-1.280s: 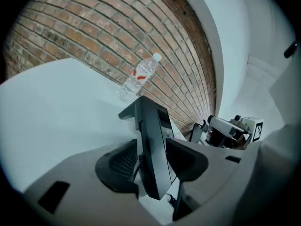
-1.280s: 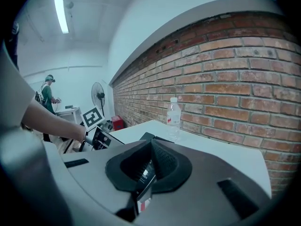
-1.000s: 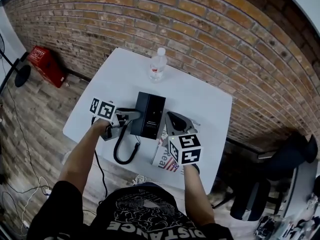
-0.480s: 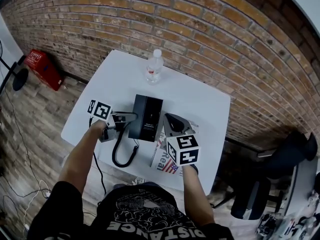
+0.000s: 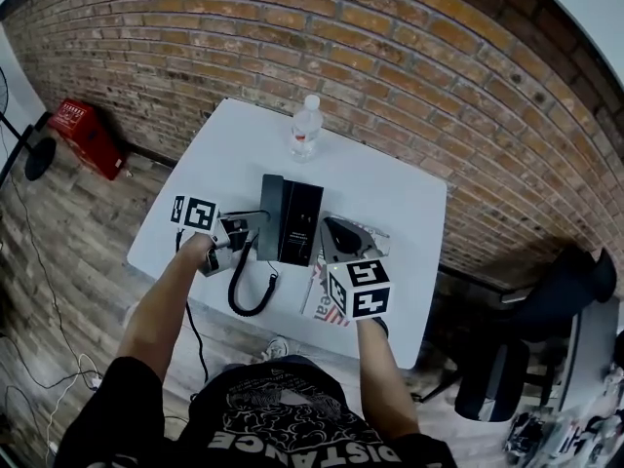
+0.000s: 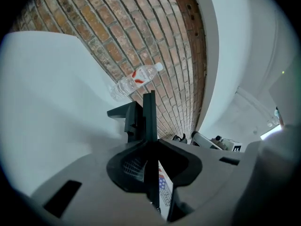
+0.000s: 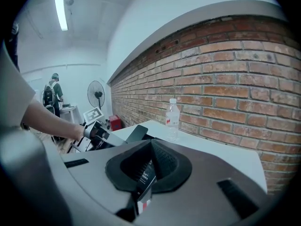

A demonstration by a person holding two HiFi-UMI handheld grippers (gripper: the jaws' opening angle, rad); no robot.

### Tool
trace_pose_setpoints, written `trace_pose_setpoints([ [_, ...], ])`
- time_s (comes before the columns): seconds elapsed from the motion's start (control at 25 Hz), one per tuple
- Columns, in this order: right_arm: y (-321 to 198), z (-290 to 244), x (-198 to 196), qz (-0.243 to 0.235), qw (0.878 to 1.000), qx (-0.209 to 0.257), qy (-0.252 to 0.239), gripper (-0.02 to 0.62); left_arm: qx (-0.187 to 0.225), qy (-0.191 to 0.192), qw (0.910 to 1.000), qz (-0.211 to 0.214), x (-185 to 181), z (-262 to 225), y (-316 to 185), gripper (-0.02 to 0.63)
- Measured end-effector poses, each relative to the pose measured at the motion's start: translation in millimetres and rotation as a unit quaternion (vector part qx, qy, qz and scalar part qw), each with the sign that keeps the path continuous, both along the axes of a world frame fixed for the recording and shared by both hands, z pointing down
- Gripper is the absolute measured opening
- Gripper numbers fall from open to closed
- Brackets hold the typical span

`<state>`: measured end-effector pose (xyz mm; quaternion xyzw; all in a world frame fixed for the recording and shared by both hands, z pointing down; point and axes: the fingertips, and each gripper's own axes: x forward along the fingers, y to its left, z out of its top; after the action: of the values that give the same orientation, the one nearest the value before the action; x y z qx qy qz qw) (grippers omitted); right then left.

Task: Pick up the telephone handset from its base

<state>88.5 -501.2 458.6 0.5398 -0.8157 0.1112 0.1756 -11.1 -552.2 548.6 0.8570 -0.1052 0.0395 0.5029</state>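
Since half a second ago the base [image 5: 300, 222] has swung squarer to the brick wall, and the coiled cord [image 5: 249, 295] has shifted with it. Left tongs [image 6: 149, 142] are clamped on the handset [image 5: 271, 214], which shows as a dark strip along the base's left edge and juts past the tips in the left gripper view. Right tongs [image 7: 150, 144] are pressed together and empty, just beside the base's right edge, above a flag-printed booklet [image 5: 317, 305] on the worktop [image 5: 234, 154]. The grasp looks done. From above I cannot tell whether the handset has cleared its cradle, so raising it free is what remains.
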Motion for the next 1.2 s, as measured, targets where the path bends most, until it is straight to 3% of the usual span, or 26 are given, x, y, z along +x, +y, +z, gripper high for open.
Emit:
trace_pose_setpoints([
  [0.64,79,-51,-49,0.035,0.998,0.051,-0.004,0.002,0.099,0.014,0.9927,-0.067,-65,-88,72,0.073],
  [1.2,159,-80,-60,0.072,0.993,0.092,-0.007,0.0,0.223,0.002,0.9625,-0.154,-103,-160,151,0.073],
])
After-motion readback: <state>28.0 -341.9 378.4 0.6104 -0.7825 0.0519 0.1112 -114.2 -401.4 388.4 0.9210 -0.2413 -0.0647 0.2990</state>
